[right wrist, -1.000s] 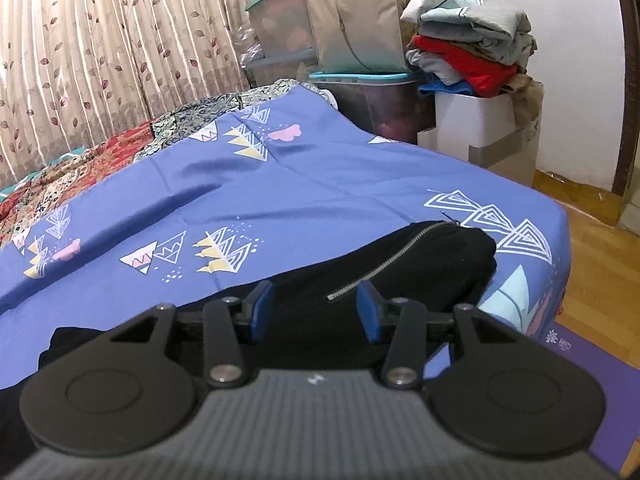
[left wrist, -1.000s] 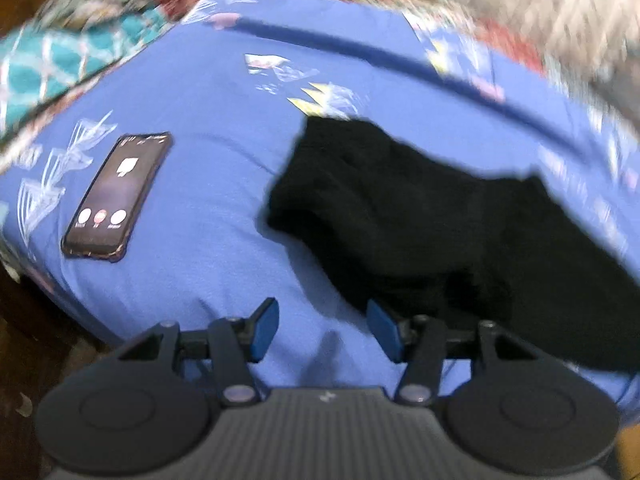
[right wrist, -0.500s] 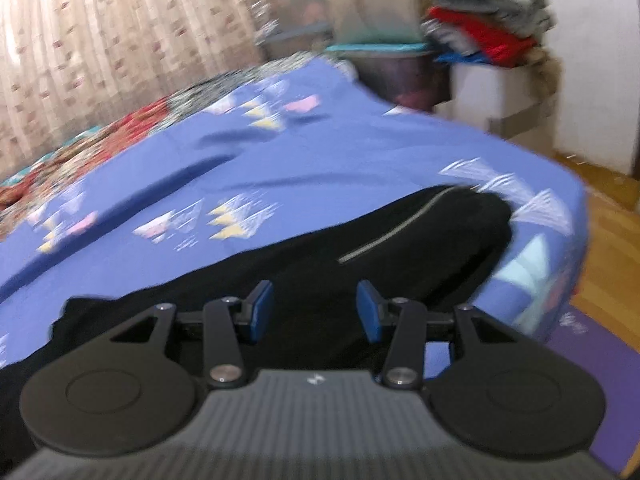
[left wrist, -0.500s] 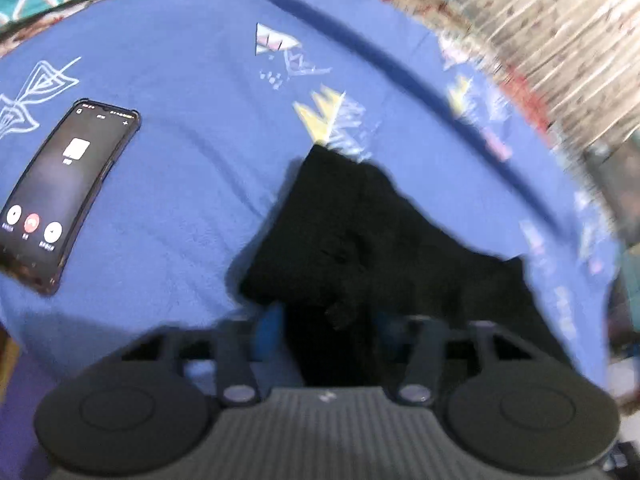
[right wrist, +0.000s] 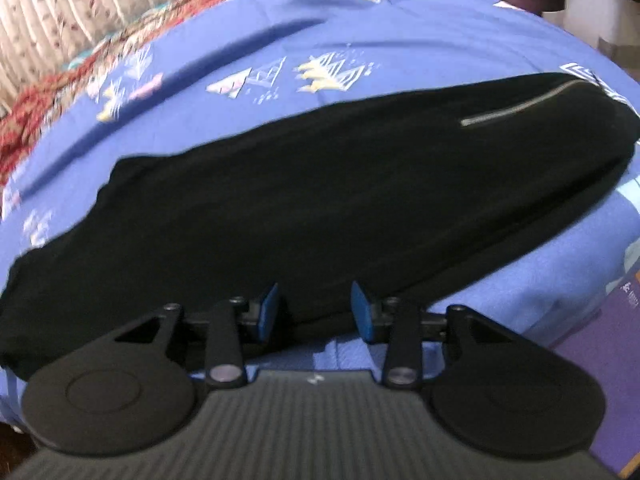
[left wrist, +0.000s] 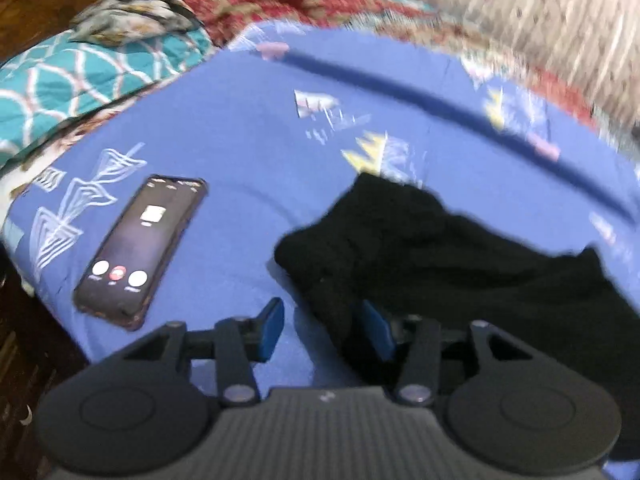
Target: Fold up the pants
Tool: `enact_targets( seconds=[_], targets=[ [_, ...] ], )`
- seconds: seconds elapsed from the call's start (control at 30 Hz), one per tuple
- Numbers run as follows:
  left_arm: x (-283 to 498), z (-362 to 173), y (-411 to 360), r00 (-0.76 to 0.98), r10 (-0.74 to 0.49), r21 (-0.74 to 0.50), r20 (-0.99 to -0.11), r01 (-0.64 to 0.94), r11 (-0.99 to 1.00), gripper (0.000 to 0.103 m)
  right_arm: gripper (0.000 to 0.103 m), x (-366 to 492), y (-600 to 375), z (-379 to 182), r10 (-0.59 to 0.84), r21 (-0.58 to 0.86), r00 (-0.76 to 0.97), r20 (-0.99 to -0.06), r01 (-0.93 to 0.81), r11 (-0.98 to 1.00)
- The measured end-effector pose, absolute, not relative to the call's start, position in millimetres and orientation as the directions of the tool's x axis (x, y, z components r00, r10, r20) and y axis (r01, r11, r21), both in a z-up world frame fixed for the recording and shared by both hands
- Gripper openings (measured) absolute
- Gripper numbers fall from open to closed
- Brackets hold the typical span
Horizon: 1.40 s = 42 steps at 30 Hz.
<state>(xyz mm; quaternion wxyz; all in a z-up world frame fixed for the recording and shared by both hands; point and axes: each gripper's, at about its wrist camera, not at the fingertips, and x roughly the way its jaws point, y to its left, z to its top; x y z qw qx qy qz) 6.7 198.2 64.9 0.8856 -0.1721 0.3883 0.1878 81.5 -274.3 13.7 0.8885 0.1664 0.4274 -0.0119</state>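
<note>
In the left wrist view the left claw (left wrist: pixel 322 330) sits low in the frame, its jaws opening — the black pants (left wrist: pixel 460 264) spread from centre to right on the blue bedsheet (left wrist: pixel 248 152), a fold of cloth in the gap, pads not pressing it. A phone (left wrist: pixel 140 248) lies at left.

In the right wrist view the right claw (right wrist: pixel 314 312) is closing, jaws apart over the near edge of the pants (right wrist: pixel 320 192), whose zipper (right wrist: pixel 520 106) shows at upper right.

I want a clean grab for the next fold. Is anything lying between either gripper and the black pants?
Nothing visible does. The left gripper, jaws opening, is at the black pants cuff end; the right gripper, jaws closing, is at their near edge. The phone lies off to the left on the blue sheet, clear of both.
</note>
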Motion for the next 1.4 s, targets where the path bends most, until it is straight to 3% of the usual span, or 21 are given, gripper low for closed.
enact_targets(
  seconds=[0.2, 0.4, 0.67, 1.07, 1.4],
  targets=[
    [5.4, 101.3, 168.6, 0.72, 0.12, -0.199, -0.684, -0.343, 0.918, 0.043, 0.043, 75.1, -277.3, 25.0, 0.148, 0.35, 0.706, -0.692, 0.149, 0.925],
    [30.2, 82.7, 108.1, 0.642, 0.044, -0.141, -0.766, -0.234, 0.962, 0.043, 0.043, 68.2, -290.0, 18.4, 0.158, 0.367, 0.696, -0.7, 0.162, 0.916],
    [35.2, 42.0, 87.6, 0.517, 0.066, -0.07, -0.853, -0.238, 0.969, 0.043, 0.043, 63.7, -319.8, -2.9, 0.184, 0.424, 0.657, -0.731, 0.226, 0.877],
    [34.7, 41.0, 83.9, 0.511, 0.075, -0.055, -0.857, -0.235, 0.97, 0.043, 0.047, 50.3, -332.9, -12.6, 0.212, 0.522, 0.712, -0.669, 0.248, 0.816],
    [26.8, 43.7, 87.3, 0.515, 0.036, -0.095, -0.857, -0.225, 0.97, 0.048, 0.054, 46.5, -329.2, -12.8, 0.196, 0.514, 0.732, -0.653, 0.237, 0.825]
  ],
)
